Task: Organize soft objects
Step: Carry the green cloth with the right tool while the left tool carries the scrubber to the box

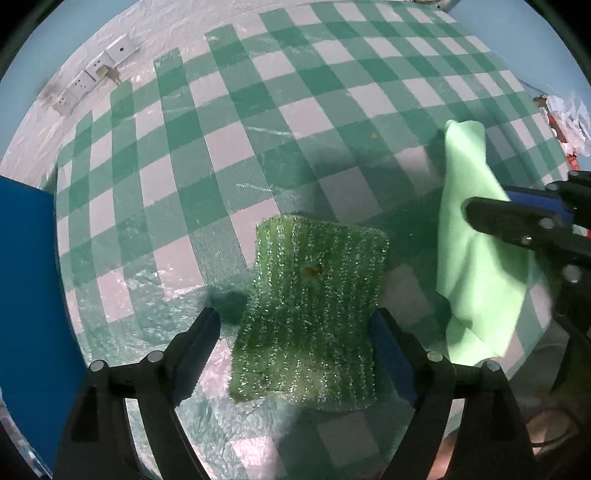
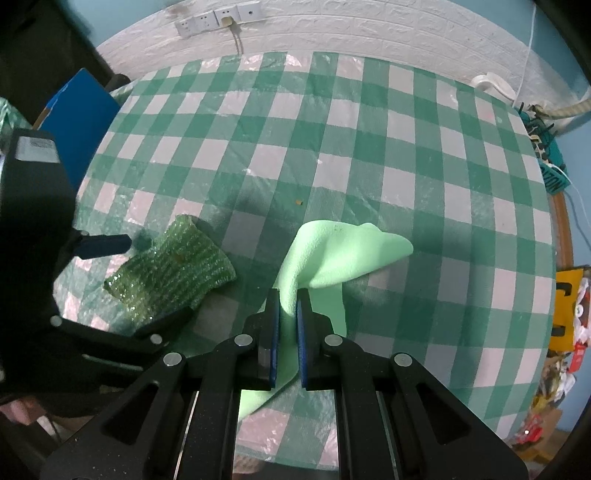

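Surface [image 2: 369, 155]: round, under a green-and-white checked cover; white wall with sockets [image 2: 218, 18] behind, blue box [image 2: 81, 114] at its left edge.
Sponge [image 1: 310, 310]: glittery green, bent into a step, front part flat on the surface and back part tilted up; lay between the left fingers [image 1: 201, 347], well left of the cloth.
Left gripper [image 1: 295, 332]: fingers apart on either side of the sponge, right finger mostly hidden behind it; contact could not be told, and nothing looked clamped; probably lined up to close on it.
Cloth [image 2: 332, 254]: pale green, pinched near its middle, far end draped onto the surface, near end hanging below the fingers.
Right gripper [image 2: 287, 302]: fingers nearly together, clamped on a fold of the cloth, held low so the cloth trailed instead of bunching.
Stage: judged midway, both soft things in hand or nearly so, neither yet laid neatly.
Risk: thin cloth might slip from so small a pinch.
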A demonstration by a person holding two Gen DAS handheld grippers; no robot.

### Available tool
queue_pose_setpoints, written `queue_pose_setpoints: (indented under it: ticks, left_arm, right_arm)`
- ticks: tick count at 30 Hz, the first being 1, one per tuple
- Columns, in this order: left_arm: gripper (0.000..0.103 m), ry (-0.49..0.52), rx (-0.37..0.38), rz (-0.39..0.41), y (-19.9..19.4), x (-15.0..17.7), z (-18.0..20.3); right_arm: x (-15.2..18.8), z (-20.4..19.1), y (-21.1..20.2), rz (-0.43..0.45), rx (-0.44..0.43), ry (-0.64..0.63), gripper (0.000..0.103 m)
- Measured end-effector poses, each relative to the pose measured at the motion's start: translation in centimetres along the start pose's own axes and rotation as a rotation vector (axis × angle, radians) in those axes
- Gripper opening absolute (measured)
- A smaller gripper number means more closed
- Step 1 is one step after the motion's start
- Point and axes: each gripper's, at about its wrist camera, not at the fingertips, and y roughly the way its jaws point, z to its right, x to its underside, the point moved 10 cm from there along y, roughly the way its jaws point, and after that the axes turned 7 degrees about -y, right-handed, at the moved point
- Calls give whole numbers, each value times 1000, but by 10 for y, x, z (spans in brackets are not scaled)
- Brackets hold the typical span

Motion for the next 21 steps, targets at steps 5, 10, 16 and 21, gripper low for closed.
queue_pose_setpoints:
  ticks: [5,10,16,21]
  left_arm:
    - [56,-30,88,0,4,-8,6]
    - [26,-18,92,24,2,-12,5]
    - [23,2,75,34,1,-15,7]
    - [22,3,47,71,-12,-14,6]
  right_arm:
    - [-2,3,-3,7,-8,9,7]
    - [-3,2,-4,9,-15,6,8]
    - [-5,1,-11,24,-14,-7,8]
    - [-9,-2,-24,48,-13,-21,8]
